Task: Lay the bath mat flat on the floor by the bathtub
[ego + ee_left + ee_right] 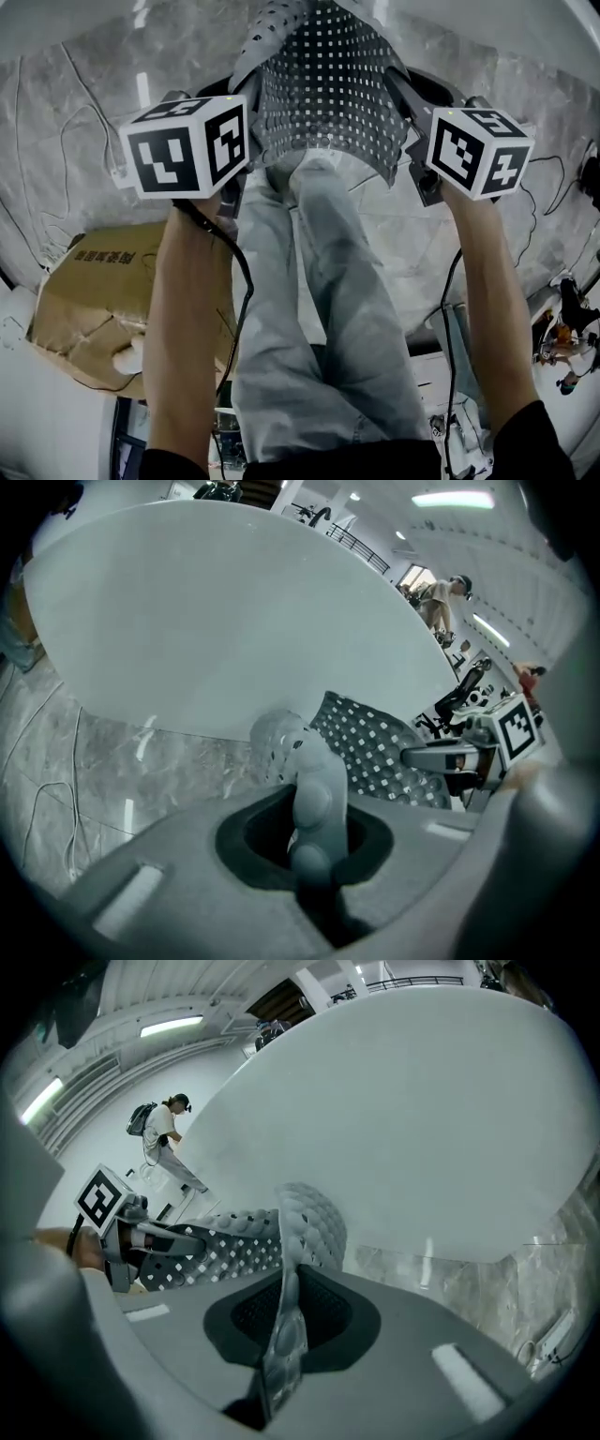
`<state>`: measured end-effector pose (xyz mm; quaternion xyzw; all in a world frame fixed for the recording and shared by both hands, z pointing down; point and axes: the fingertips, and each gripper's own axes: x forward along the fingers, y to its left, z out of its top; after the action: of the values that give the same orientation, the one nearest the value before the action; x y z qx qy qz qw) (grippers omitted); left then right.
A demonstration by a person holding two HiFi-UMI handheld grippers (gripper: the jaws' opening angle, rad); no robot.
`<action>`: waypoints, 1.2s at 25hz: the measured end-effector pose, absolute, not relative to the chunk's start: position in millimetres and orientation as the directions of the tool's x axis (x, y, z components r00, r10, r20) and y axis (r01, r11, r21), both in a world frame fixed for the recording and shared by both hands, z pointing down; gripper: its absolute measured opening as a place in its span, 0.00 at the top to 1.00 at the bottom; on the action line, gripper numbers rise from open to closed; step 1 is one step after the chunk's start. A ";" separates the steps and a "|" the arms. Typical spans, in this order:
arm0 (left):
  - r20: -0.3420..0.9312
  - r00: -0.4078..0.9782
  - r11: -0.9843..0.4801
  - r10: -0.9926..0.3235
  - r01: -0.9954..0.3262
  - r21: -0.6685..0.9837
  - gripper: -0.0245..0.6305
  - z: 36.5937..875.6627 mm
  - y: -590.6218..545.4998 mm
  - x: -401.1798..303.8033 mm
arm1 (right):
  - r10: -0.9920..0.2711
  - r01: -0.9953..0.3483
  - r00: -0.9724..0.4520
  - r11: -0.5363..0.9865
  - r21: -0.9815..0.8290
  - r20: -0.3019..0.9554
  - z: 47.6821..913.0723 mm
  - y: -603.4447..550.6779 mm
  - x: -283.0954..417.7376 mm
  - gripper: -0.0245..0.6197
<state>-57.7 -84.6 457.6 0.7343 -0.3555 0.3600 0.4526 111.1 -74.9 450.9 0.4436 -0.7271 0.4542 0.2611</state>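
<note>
Fingertips of both grippers sit behind their marker cubes in the head view; the gripper views settle the matter. The left gripper (pixel 314 822) is pinched on one edge of the bath mat (pixel 328 84); the right gripper (pixel 281 1330) is pinched on the opposite edge. The mat hangs clear of the floor (pixel 75 103) between them, sagging and curled at both sides; its far end is cut off by the top of the head view. The person's legs (pixel 319 309) stand directly beneath it. The bathtub (pixel 234 611) wall rises just ahead; bare marble runs along its foot; a cardboard box (pixel 94 300) crowds the left side.
</note>
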 end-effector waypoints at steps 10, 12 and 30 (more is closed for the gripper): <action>0.855 0.469 -0.301 -0.219 -0.866 0.399 0.93 484.3 -79.0 -70.8 | -0.423 -0.904 -0.428 0.188 -0.385 0.798 482.5 -67.3 121.1 0.92; 0.851 0.478 -0.306 -0.219 -0.861 0.406 0.93 485.6 -78.6 -68.8 | -0.421 -0.907 -0.421 0.188 -0.376 0.804 484.9 -66.2 123.6 0.92; 0.832 0.501 -0.317 -0.240 -0.850 0.420 0.93 512.0 -68.7 -81.3 | -0.454 -0.946 -0.325 0.157 -0.285 0.830 515.6 -47.6 139.9 0.92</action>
<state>-81.3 -68.7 512.0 0.7383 -0.3690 0.3370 0.4530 139.9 -47.6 515.6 0.4995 -0.7004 0.4150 0.2963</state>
